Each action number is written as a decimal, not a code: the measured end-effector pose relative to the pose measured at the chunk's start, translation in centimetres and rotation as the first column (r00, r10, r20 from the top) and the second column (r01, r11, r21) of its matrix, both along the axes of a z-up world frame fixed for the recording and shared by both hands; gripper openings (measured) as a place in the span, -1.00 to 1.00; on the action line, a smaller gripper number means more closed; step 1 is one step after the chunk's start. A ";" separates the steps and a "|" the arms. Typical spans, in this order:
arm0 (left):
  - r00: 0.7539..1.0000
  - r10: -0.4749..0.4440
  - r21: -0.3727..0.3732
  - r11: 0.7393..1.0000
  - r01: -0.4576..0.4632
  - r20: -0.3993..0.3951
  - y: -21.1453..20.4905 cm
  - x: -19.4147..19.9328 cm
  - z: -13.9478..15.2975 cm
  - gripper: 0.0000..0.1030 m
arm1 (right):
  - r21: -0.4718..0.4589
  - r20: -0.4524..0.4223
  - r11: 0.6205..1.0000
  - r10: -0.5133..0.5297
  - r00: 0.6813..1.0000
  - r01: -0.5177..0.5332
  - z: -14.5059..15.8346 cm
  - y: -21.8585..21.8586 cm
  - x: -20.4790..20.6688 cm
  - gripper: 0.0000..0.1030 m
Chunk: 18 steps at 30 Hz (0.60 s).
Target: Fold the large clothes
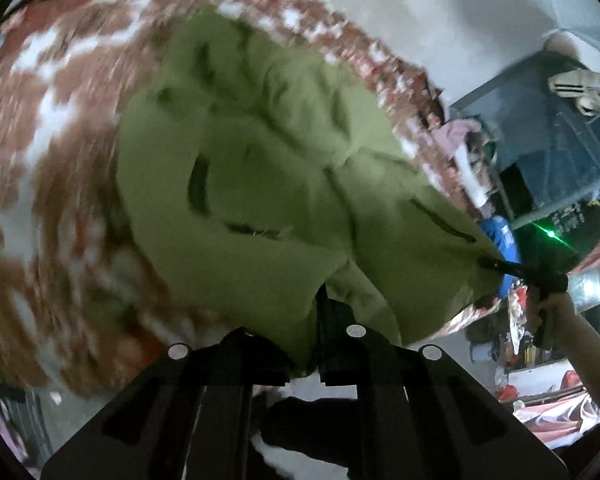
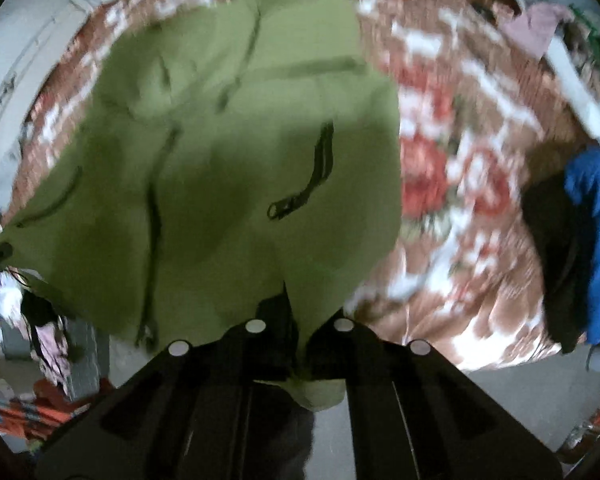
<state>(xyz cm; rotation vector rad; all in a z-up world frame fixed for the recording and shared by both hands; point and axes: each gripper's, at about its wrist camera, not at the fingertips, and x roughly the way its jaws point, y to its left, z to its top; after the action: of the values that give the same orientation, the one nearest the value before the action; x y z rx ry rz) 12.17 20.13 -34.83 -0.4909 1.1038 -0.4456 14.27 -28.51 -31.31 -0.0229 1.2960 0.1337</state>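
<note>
- Left gripper (image 1: 319, 308) pinches one corner of the green jacket (image 1: 240, 152), jaws pressed together on the hem; right gripper (image 2: 298, 320) clamps the other corner the same way
- Jacket hangs between them, hem edge running hand to hand, body trailing forward and down onto the floral bedspread (image 2: 460, 184)
- Neither hand nearer, I'd say; the fold wants both carried forward together over the body

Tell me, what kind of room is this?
Probably a bedroom at home. A green jacket is spread over a bed with a brown and white flowered blanket, and more clothes are piled at its edge.
</note>
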 end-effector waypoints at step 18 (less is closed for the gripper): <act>0.988 0.016 0.140 0.989 -0.038 0.155 -1.3 23.7 7.3 -0.85 | 0.097 0.146 0.984 0.132 0.980 -0.147 4.0 0.6 24.1 -0.90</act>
<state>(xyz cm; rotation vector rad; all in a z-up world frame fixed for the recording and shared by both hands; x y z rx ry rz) 35.86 18.82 -27.55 -0.3391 0.9715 -0.3715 38.36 -27.92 -27.29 -0.0314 1.1455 0.3170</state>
